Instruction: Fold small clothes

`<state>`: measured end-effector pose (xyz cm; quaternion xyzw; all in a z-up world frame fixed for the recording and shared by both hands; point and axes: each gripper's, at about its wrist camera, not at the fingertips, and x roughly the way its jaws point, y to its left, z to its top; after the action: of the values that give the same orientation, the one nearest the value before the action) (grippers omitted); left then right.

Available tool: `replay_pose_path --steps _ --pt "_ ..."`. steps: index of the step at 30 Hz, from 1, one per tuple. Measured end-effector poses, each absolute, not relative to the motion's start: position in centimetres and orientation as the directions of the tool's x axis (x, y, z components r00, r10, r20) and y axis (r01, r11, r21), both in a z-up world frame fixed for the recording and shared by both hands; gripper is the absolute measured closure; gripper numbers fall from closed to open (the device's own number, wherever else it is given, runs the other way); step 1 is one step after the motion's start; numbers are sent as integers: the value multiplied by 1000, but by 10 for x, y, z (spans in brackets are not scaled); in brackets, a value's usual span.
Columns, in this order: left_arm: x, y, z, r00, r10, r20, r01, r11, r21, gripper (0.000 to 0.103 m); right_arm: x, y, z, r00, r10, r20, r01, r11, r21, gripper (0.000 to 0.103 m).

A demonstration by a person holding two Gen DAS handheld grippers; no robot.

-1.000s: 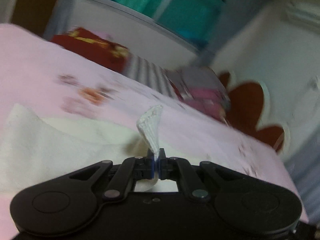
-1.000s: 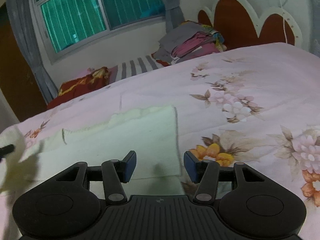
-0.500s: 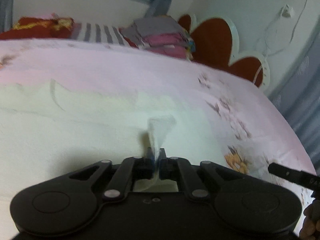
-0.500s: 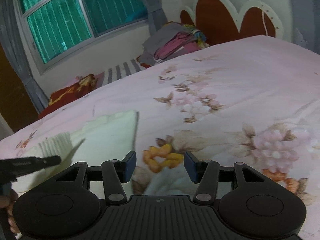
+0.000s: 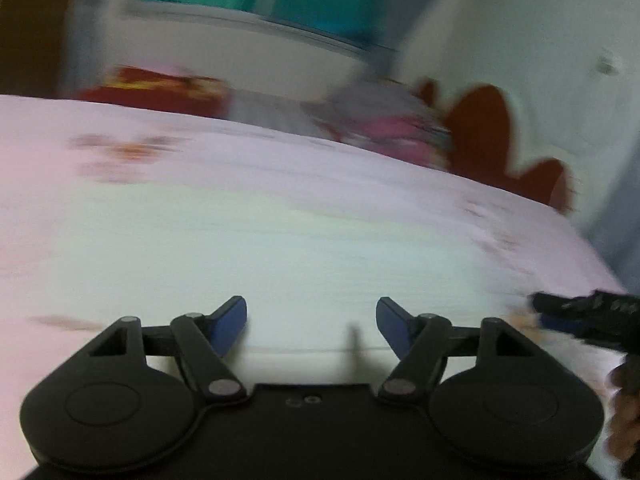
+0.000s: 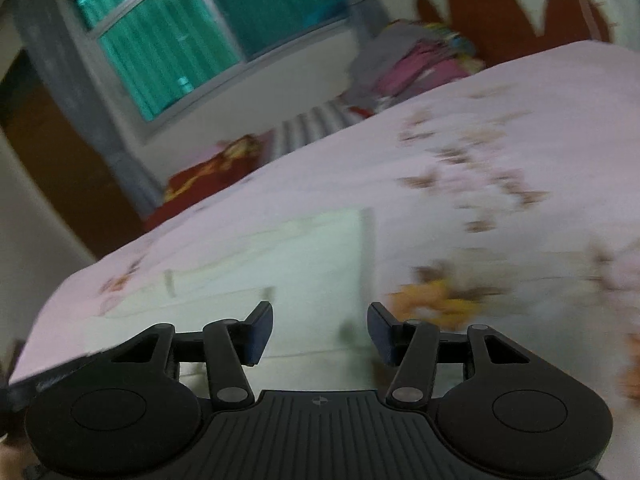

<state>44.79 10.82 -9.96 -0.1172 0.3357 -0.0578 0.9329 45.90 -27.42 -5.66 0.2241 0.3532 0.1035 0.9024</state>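
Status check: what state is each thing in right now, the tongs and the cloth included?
left tongs: open, jaws just opened, nothing between them
right tongs: open, holding nothing
pale garment: lying flat on the bed, released, its right edge straight
bedspread: spread flat under the garment
clothes pile: stacked by the headboard, untouched
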Motion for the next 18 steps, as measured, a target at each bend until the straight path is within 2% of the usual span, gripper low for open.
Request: replay_pose_path --steps 4,6,10,11,12,13,15,16,17,18 --pt "429 173 -107 747 -34 -664 -131 972 -197 35 481 -240 -65 693 388 -608 -70 875 479 50" --pt "431 190 -112 726 -38 -686 -152 965 -214 39 490 -228 -71 674 402 -620 -71 871 486 50" --pt "448 191 -123 696 -75 -714 -128 965 -227 39 504 -209 -83 640 408 -651 -56 870 490 50" --pt "450 191 -124 701 -77 -709 -121 967 -224 39 506 -205 -86 633 407 -659 -51 871 489 53" --pt "453 190 -123 698 -68 -713 -120 970 -210 40 509 -200 -88 626 402 -669 -49 875 481 74" --pt "454 190 -124 699 -57 -712 -124 972 -199 42 513 -196 -90 611 404 -681 -51 878 475 81" --pt "457 196 -127 705 -52 -707 -138 968 -210 46 517 -189 -93 605 398 -690 -53 884 464 83" --pt "455 197 -130 704 -52 -708 -135 969 -205 48 518 -187 -93 605 394 -692 -59 888 455 87" --pt "455 197 -129 704 -49 -709 -128 973 -194 48 520 -184 -93 603 392 -695 -69 893 444 96" --pt "455 196 -129 702 -48 -711 -118 976 -182 48 520 -182 -92 603 391 -695 -82 897 434 97"
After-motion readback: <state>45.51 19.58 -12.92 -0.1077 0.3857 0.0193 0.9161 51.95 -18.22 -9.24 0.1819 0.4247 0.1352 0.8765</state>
